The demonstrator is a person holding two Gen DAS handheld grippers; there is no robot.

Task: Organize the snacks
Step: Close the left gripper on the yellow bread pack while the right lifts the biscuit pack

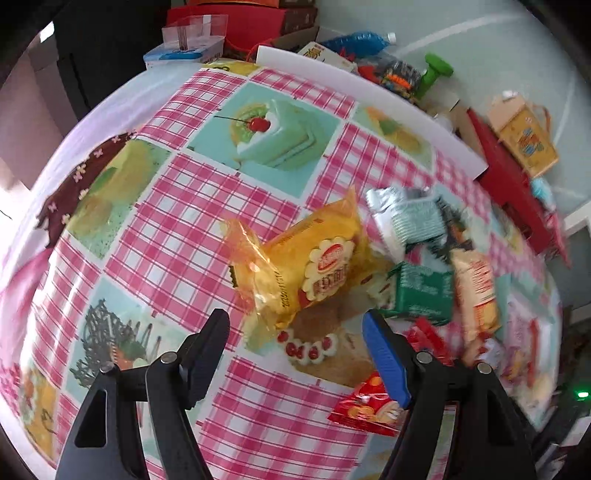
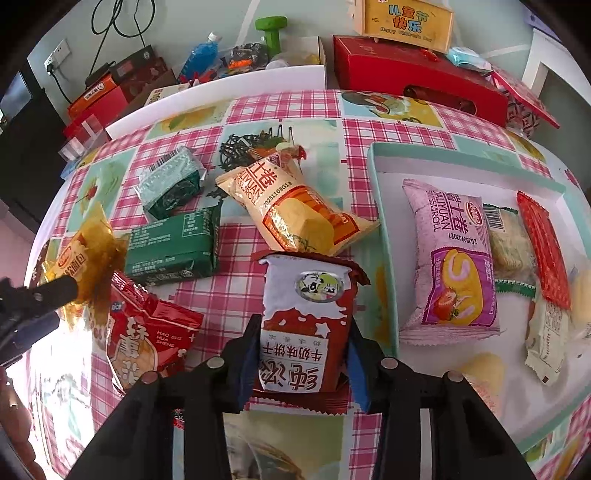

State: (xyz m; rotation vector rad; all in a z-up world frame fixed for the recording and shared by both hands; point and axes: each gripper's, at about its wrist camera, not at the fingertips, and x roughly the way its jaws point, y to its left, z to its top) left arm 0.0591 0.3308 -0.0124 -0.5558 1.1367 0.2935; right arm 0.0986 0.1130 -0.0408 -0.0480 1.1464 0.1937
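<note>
- Snacks lie scattered on a pink-checked tablecloth [image 2: 295,110] with cake pictures; some already sit in a mint-rimmed tray [image 2: 380,206].
- Brown-and-white milk biscuit packet [image 2: 306,325] is pinched between the jaws of the right gripper [image 2: 301,365], just left of the tray's near corner, with its far end raised toward the camera.
- Inside the tray lie a pink Swiss roll packet [image 2: 450,262], a pale green-edged cracker packet [image 2: 511,247] to its right, a red wrapper [image 2: 543,251] partly over that one, and a cream wrapper [image 2: 546,339] nearer the camera.
- Just beyond the held packet, left of the tray, lies an orange Swiss roll packet [image 2: 295,210], tilted.
- Farther left of the tray sit two dark green packets [image 2: 173,251], one with its silver back up [image 2: 170,181].
- Red peanut bag [image 2: 147,336] lies left of the held packet.
- Yellow biscuit packet [image 1: 314,266] is, in the right wrist view, caught by its twisted end in the left gripper [image 1: 295,332]; in the left wrist view the jaws look spread with the packet beyond them, so whether they pinch it I cannot tell.
- Behind the table edge, beyond the tray, stand a red box [image 2: 417,77], a yellow gift box [image 2: 406,22], a blue bottle [image 2: 201,55] and a green dumbbell [image 2: 273,33].
</note>
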